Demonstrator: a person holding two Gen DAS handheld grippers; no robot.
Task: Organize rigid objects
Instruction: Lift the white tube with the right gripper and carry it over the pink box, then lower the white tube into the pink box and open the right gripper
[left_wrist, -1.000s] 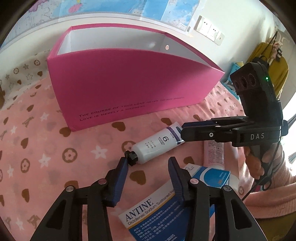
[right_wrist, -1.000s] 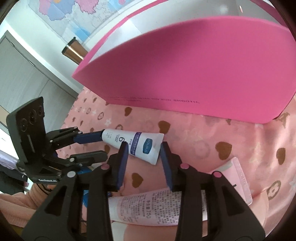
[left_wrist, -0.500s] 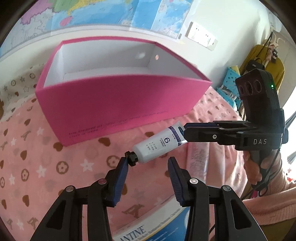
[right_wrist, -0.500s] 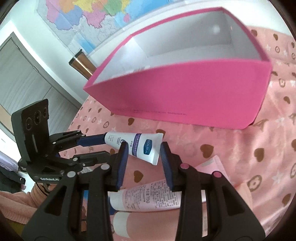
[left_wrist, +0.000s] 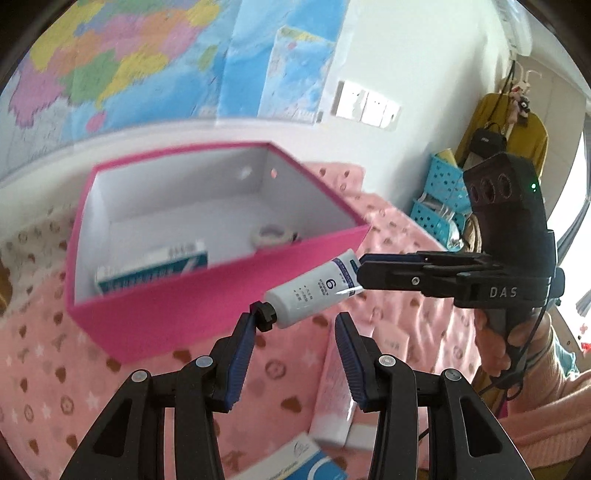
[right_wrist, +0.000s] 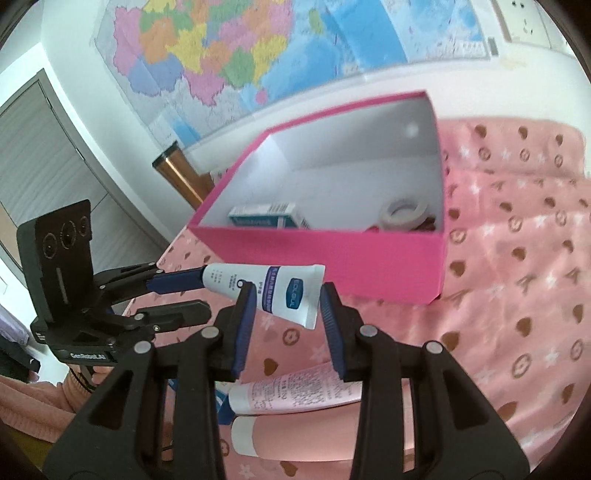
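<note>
A white tube (left_wrist: 317, 290) with a black cap (left_wrist: 265, 315) and a blue-and-purple label hangs in the air between two hand-held grippers, in front of the near wall of the pink box (left_wrist: 221, 295) and above the pink blanket (left_wrist: 55, 369) printed with hearts and stars. The right gripper (right_wrist: 288, 295) pinches the flat crimped end of the tube between its blue pads; seen from the left wrist, the same gripper (left_wrist: 360, 275) comes in from the right side, carried by a hand (left_wrist: 509, 343) in a pink sleeve. The left gripper (left_wrist: 295, 328) stands partly spread: its left pad (left_wrist: 245, 334) touches the black cap, while the other pad stands clear of the tube, so whether it truly grips cannot be told. In the right wrist view the left gripper (right_wrist: 184, 291) reaches the cap end from the left side.

The box stands open at the top, white inside. On its floor lie a teal-and-white carton (right_wrist: 267, 218) toward one end and a roll of white tape (right_wrist: 404, 214) toward the other. On the blanket below the grippers lie a pink tube (right_wrist: 295, 395), a second pink tube with a white cap (right_wrist: 295, 435) just beside it, and a blue-and-white carton (left_wrist: 306, 461) at the lower edge. A map (right_wrist: 221, 48) covers the wall behind the box
</note>
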